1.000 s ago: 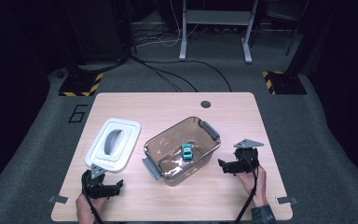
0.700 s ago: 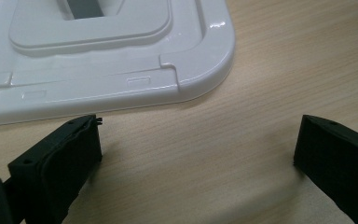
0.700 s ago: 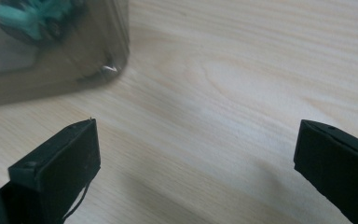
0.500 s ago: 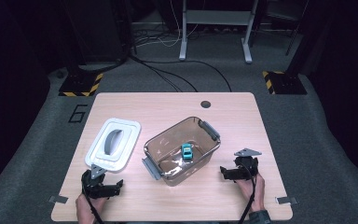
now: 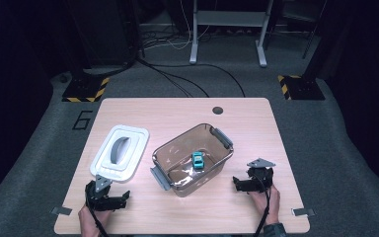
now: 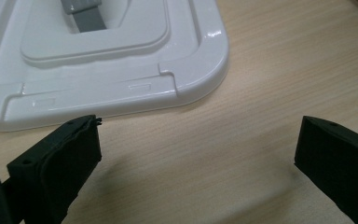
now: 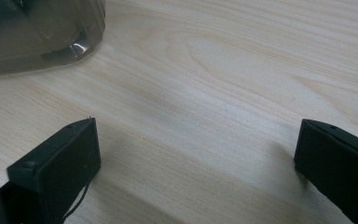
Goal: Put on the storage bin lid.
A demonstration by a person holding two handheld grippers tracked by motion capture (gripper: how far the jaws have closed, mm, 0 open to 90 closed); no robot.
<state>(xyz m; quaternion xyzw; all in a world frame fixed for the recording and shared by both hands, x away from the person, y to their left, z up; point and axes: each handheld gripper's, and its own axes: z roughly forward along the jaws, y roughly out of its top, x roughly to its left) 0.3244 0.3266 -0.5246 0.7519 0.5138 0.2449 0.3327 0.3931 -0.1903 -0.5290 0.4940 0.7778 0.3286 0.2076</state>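
Observation:
A clear smoky plastic bin (image 5: 175, 160) with grey latches stands mid-table, and a small teal toy car (image 5: 198, 160) lies inside it. The bin's white lid (image 5: 120, 152) with a grey handle rests flat to its left. My left gripper (image 5: 109, 200) sits low at the table's front left, just below the lid (image 6: 121, 70), open with bare wood between its jaws. My right gripper (image 5: 246, 183) rests at the front right beside the bin (image 7: 37, 42), open and holding nothing.
The wooden table (image 5: 246, 128) has a dark round hole (image 5: 218, 110) near its far edge. Tape marks sit at the front corners. Cables and metal stand legs (image 5: 227, 44) lie on the grey floor beyond.
The right gripper has drawn back toward the front edge and lowered onto the table. The left gripper has stayed put.

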